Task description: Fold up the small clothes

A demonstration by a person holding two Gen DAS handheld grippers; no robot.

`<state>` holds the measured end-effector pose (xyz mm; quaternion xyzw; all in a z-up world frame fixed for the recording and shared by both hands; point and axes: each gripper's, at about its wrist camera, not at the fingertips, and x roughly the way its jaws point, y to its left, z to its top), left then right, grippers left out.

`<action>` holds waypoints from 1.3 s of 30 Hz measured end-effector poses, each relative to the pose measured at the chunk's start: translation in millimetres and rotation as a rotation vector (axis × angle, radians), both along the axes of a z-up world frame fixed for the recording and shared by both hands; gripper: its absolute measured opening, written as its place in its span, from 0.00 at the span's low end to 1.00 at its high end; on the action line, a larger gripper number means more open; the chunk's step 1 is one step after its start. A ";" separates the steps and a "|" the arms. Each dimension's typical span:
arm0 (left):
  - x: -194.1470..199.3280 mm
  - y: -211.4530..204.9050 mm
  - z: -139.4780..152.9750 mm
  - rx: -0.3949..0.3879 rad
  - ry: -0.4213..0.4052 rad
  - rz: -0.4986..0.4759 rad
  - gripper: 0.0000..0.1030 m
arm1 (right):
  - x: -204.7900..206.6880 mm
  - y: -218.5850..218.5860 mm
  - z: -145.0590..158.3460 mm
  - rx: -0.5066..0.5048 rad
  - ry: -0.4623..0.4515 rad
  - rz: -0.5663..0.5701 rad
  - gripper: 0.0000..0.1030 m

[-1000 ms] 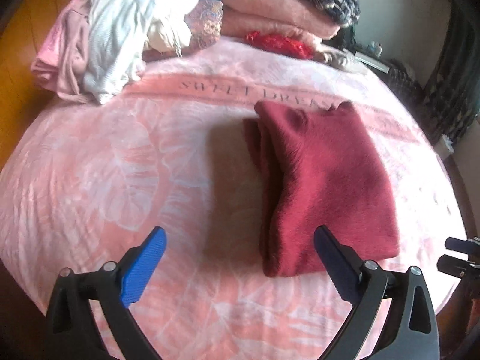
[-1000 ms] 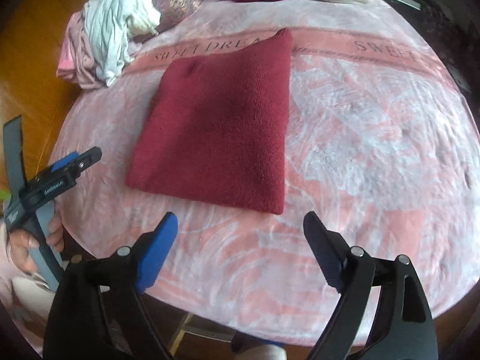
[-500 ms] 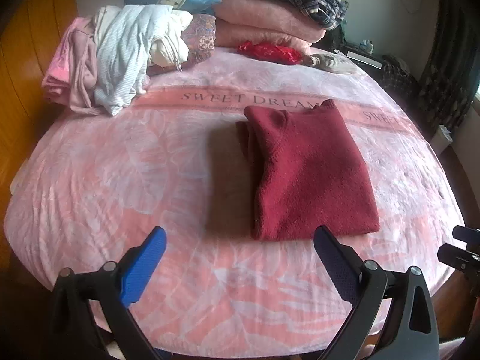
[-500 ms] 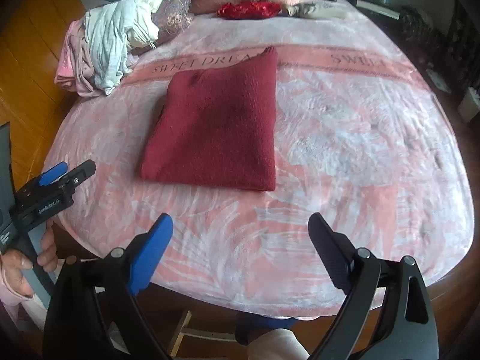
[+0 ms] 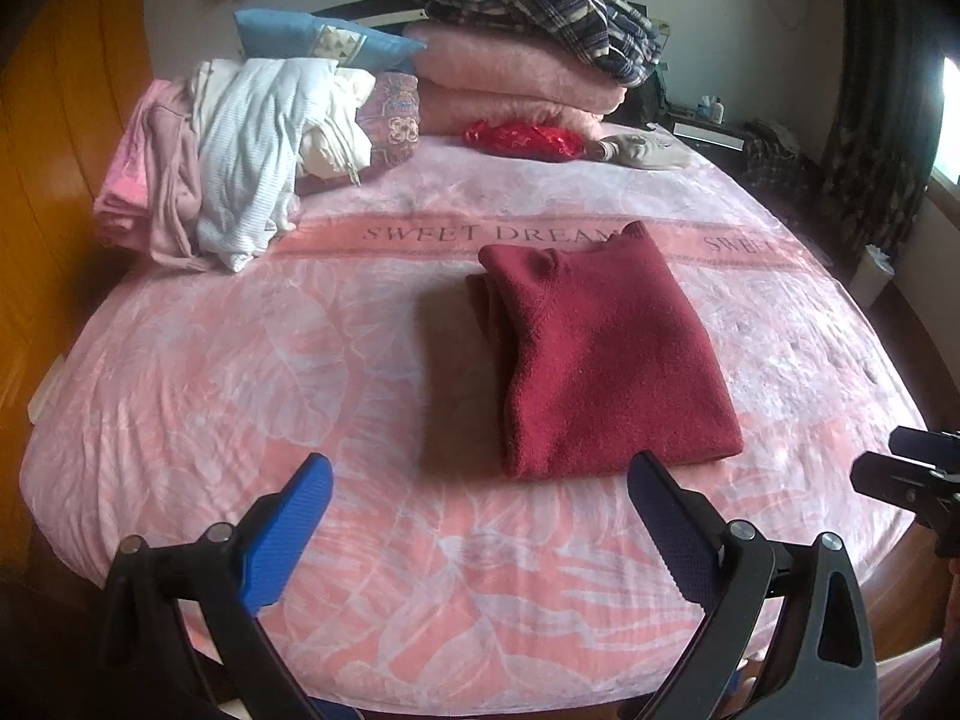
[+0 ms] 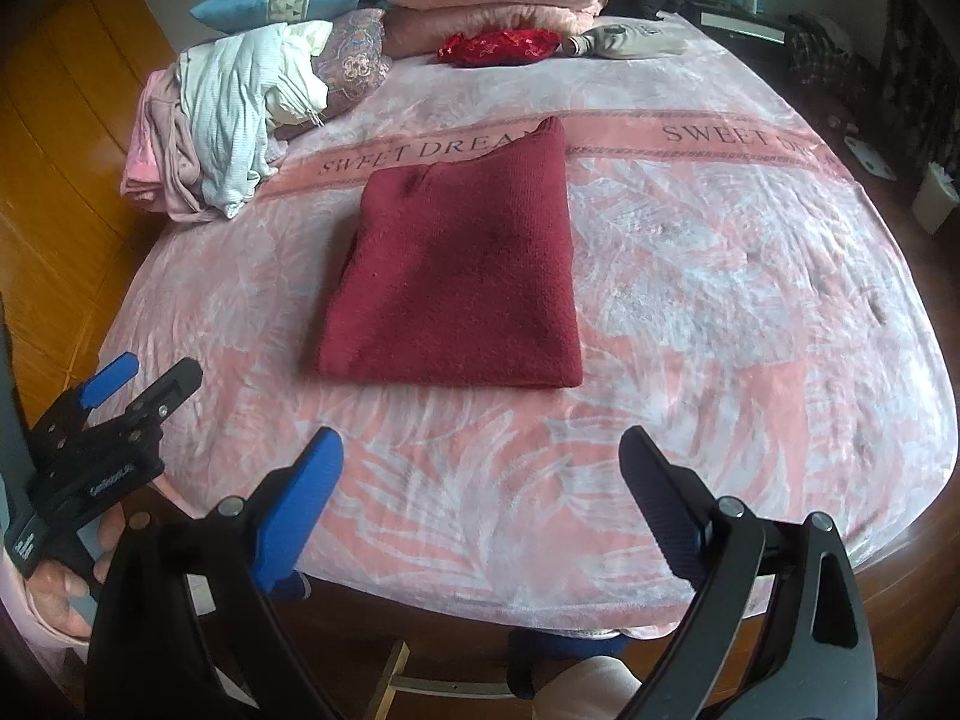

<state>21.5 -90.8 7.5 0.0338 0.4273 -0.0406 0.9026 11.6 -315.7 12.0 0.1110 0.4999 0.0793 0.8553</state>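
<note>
Left wrist view: the left gripper [image 5: 480,489] occupies the bottom of the frame with its jaws spread wide and nothing between them. The blue pad sits at lower left, the dark pad at lower right. The maroon sweater [image 5: 606,354] lies folded into a compact rectangle at centre frame, slightly right, flat on the pink bedspread [image 5: 240,372]. Its far edge touches the printed band reading "SWEET DREAM". Layered folds show along its left side. The right gripper [image 5: 900,474] enters at the right edge of the frame, apart from the sweater; only its tips show in this view.

Upper left of the frame: a heap of unfolded clothes [image 5: 240,150], white and pale pink, rests on the bedspread. Behind it lie a blue pillow [image 5: 318,39] and a patterned cushion [image 5: 393,117]. Top centre: stacked pink blankets [image 5: 516,84] carry a plaid garment [image 5: 540,0]. A red item [image 5: 522,138] lies in front of the stack.

Right wrist view: the right gripper [image 6: 480,468] is at the bottom of the frame, jaws wide apart and empty. The sweater [image 6: 462,276] sits at centre frame, beyond the fingertips and not touched by either tool. The left gripper [image 6: 144,381] appears at lower left, held in a hand [image 6: 66,588], clear of the bed edge. The clothes heap [image 6: 222,114] lies at upper left.
</note>
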 end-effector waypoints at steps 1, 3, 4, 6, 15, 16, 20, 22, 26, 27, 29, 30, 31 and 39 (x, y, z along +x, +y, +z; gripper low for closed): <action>-0.4 0.5 0.6 -0.001 -0.001 -0.001 0.96 | 0.8 1.1 -0.5 0.000 -0.001 0.001 0.90; -0.2 0.1 0.5 -0.003 -0.004 -0.001 0.96 | 2.6 1.1 -1.9 -0.001 -0.005 0.001 0.90; -0.3 0.5 0.7 -0.004 -0.004 0.003 0.96 | 3.2 3.0 -2.7 -0.003 -0.004 0.002 0.90; -0.3 1.8 0.6 -0.012 0.002 0.009 0.96 | 5.5 4.8 -4.2 -0.003 -0.001 0.010 0.90; 0.8 5.0 -0.5 -0.014 0.010 0.019 0.96 | 5.9 14.6 -8.1 -0.013 0.005 0.035 0.91; 0.6 4.7 -0.7 -0.014 0.012 0.018 0.96 | 6.1 14.5 -8.6 -0.012 0.007 0.036 0.91; 0.9 3.3 -4.1 -0.003 0.014 0.012 0.96 | 7.9 12.4 -11.6 -0.014 0.015 0.037 0.91; 1.3 1.9 -7.0 0.000 0.022 0.010 0.96 | 8.5 10.2 -12.8 -0.014 0.020 0.028 0.92; 2.0 0.1 -12.8 0.002 0.043 0.014 0.96 | 10.8 5.4 -16.0 -0.007 0.034 0.010 0.92; 2.2 -0.4 -14.0 0.004 0.045 0.015 0.96 | 11.1 4.9 -16.8 -0.006 0.038 0.007 0.92; 3.4 -1.0 -15.9 0.011 0.049 0.017 0.96 | 12.2 3.7 -18.5 -0.009 0.044 0.004 0.92; 3.7 -0.9 -17.0 0.012 0.051 0.019 0.96 | 12.8 3.5 -19.5 -0.010 0.048 0.007 0.92; 4.0 -1.1 -17.4 0.011 0.053 0.019 0.96 | 13.0 3.3 -20.1 -0.012 0.050 0.009 0.92; 4.0 -1.9 -18.1 0.012 0.053 0.017 0.96 | 13.0 5.4 -22.3 -0.021 0.053 0.014 0.92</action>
